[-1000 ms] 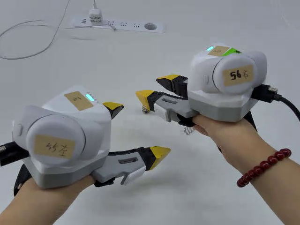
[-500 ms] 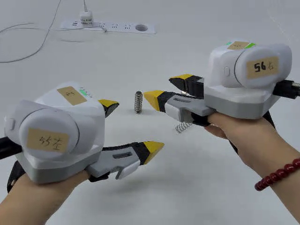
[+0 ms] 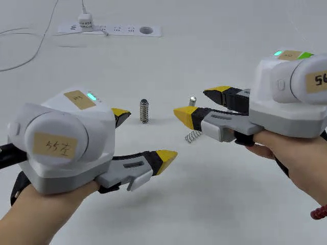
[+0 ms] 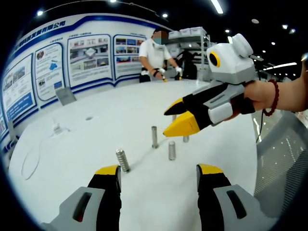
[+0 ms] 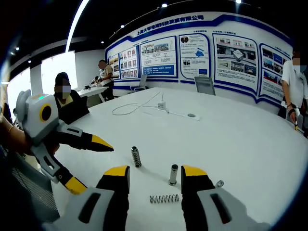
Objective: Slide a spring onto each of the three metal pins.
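One metal pin wearing a spring [image 3: 144, 111] stands upright on the white table [image 3: 214, 204]. A bare pin [image 3: 192, 100] stands to its right, and a loose spring [image 3: 192, 136] lies flat in front of that pin. My right gripper [image 3: 199, 102] hovers open and empty just right of the bare pin, jaws pointing left. In the right gripper view the bare pin [image 5: 173, 174] and the loose spring [image 5: 164, 198] sit between its open jaws [image 5: 155, 171], and the sprung pin [image 5: 136, 156] is further left. My left gripper [image 3: 144, 135] is open and empty, short of the sprung pin [image 4: 122, 160].
A white power strip [image 3: 110, 29] with a plugged-in cable [image 3: 41, 46] lies at the table's far edge. A small metal piece [image 5: 220, 183] sits right of the bare pin. People stand and sit at other tables in the background.
My right gripper has drawn back to the right, away from the sprung pin, uncovering the bare pin. The left gripper has barely moved. The head camera has shifted.
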